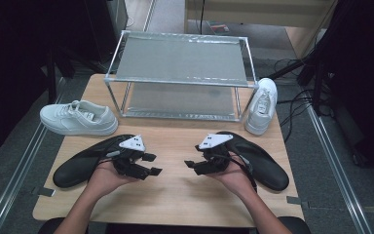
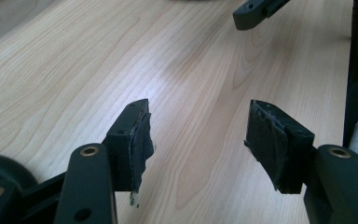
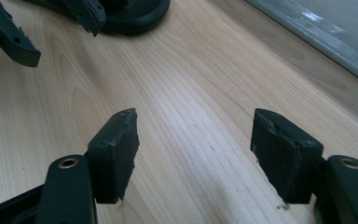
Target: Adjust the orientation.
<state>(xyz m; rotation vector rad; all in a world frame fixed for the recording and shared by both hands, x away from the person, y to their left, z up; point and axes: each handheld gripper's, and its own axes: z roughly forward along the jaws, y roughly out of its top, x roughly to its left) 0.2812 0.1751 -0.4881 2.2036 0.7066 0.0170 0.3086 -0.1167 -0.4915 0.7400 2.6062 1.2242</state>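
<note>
wooden table (image 1: 175,195) bears a metal rack (image 1: 180,73), white shoes (image 1: 78,118), black shoes (image 1: 78,165).

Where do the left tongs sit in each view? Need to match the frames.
High view: left tongs left of centre, in the person's left hand, jaws pointing toward the middle.
Left gripper view: left tongs rise from the bottom edge, jaws apart.
Right gripper view: left tongs in the top left corner.
Shared landmark: the light wooden table beneath them.

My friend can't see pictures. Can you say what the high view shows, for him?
A person's hands hold a left gripper and a right gripper, both open, over a wooden table. Black shoes lie beside each hand, white sneakers flank a metal rack behind.
</note>
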